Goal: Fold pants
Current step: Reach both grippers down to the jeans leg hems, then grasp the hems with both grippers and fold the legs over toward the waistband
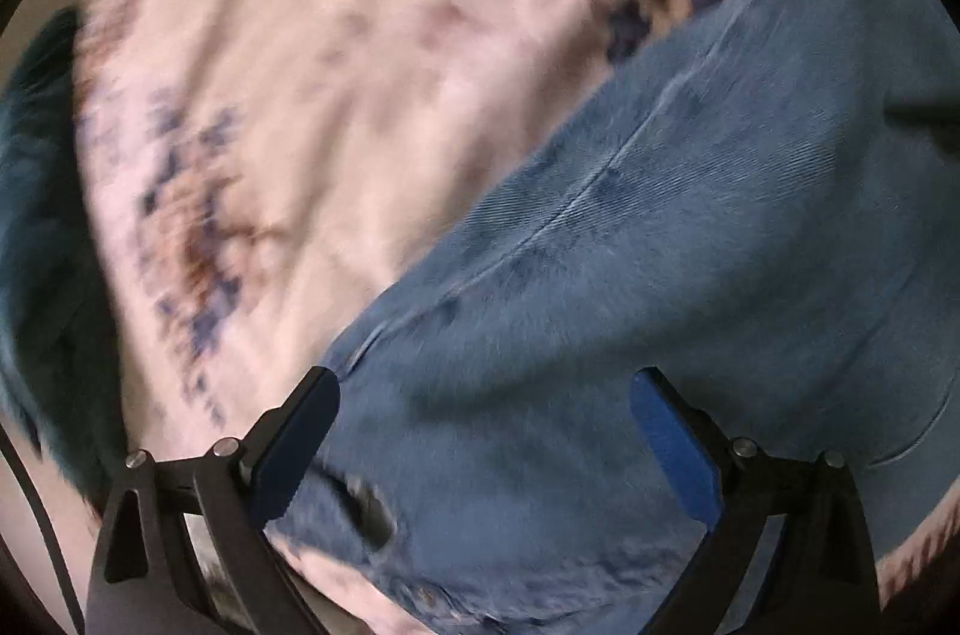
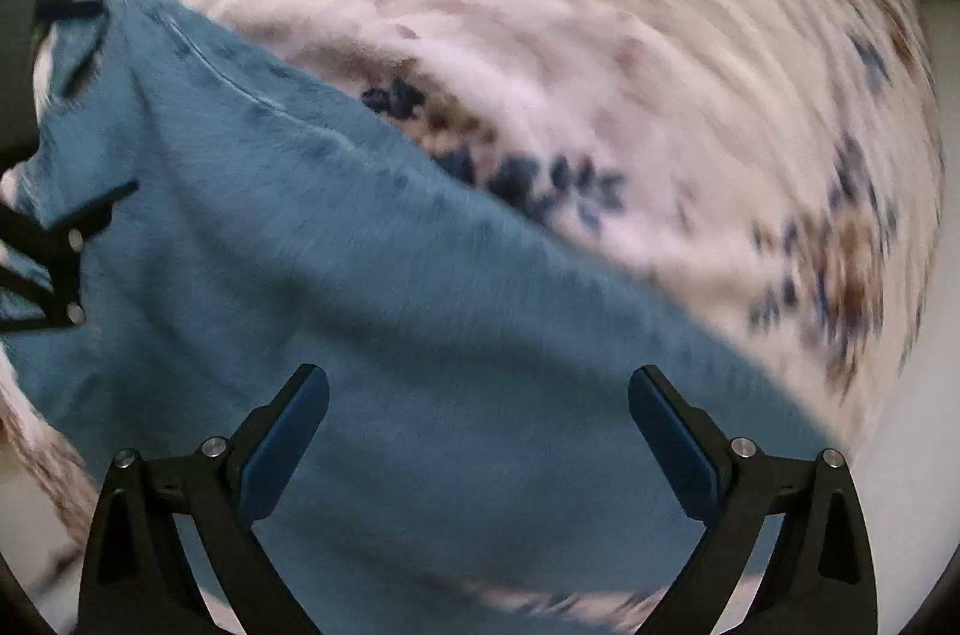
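The blue jeans (image 1: 690,227) lie spread across a pale bedspread (image 1: 312,53) printed with dark blue and brown flowers, and both views are smeared with motion blur, so fine detail is hard to read.

The left gripper (image 1: 485,446) hangs over the denim with its jaws spread wide; the blue-padded fingers (image 1: 675,449) stand well apart and nothing sits between them but the cloth below. Whether the tips touch the fabric I cannot tell. A long seam (image 1: 606,173) runs up the leg away from it, and a frayed, torn patch (image 1: 375,512) shows by the near finger. A dark teal fabric (image 1: 36,191) lies along the far left edge of the bedspread.

The right gripper (image 2: 478,446) is just as wide open, also empty, poised above a broad smooth stretch of the same jeans (image 2: 372,287). From its camera, the other gripper (image 2: 60,263) shows at the left edge, black frame over the denim. The bedspread (image 2: 630,35) fills the upper half of that view
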`<state>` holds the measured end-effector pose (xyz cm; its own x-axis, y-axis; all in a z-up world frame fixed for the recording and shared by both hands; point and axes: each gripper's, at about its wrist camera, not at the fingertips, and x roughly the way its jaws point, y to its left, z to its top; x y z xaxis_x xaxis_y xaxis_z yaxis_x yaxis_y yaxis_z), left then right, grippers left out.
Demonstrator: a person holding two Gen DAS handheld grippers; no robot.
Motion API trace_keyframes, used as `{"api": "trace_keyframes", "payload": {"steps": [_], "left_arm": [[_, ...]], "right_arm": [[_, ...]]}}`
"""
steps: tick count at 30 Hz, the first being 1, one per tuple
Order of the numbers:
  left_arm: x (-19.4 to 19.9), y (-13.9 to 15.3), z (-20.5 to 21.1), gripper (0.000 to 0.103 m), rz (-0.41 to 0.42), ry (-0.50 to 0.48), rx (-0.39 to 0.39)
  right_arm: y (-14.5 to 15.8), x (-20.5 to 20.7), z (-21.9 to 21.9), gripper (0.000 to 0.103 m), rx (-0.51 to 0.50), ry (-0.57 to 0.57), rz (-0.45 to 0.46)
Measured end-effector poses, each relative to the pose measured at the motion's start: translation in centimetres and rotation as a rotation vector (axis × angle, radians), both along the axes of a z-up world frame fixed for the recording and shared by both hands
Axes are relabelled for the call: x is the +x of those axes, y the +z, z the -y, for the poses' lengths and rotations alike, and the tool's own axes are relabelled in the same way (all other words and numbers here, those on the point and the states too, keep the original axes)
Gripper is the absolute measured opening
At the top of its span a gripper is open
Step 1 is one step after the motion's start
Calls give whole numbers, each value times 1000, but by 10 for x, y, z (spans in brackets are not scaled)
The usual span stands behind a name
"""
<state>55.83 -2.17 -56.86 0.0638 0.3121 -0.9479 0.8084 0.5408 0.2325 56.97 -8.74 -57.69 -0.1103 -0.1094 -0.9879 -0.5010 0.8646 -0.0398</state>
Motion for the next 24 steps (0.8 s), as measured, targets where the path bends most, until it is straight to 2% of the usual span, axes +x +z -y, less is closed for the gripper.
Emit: {"api": "trace_keyframes", "payload": {"steps": [2,4,7,8,9,10,12,13,14,15,16,19,20,23,24], "left_arm": [[9,-27,-5,100,-132,-27,28],[15,-41,-12,100,-213,-22,23],[22,-42,-18,99,-245,7,-26],[22,-40,-19,96,-238,8,-36],[22,-37,-21,84,-223,9,-48],[22,-32,-24,74,-199,17,-56],[27,-16,-31,26,-146,80,-90],[31,-6,-37,17,-110,121,-112],[32,1,-39,12,-94,136,-132],[31,11,-44,10,-63,149,-157],[28,18,-46,9,-38,149,-171],[13,38,-56,9,18,155,-193],[6,46,-60,9,26,130,-195],[-2,64,-58,16,29,44,-181],[-1,70,-55,26,5,20,-190]], "right_arm": [[-16,12,-7,101,-33,129,2],[-33,23,-10,101,-58,237,-27],[-54,35,-7,98,-33,302,-100],[-58,38,-5,90,-16,304,-123],[-61,41,-4,82,2,295,-141],[-63,44,-2,78,18,282,-152],[-60,43,0,51,37,290,-136],[-56,40,1,44,40,295,-117],[-51,37,4,32,36,293,-90],[-46,31,8,22,37,283,-67],[-42,28,14,19,40,255,-48],[-24,12,34,14,86,178,7],[-17,4,38,13,101,173,24],[1,-37,43,11,115,242,63],[5,-48,44,10,115,271,63]]}}
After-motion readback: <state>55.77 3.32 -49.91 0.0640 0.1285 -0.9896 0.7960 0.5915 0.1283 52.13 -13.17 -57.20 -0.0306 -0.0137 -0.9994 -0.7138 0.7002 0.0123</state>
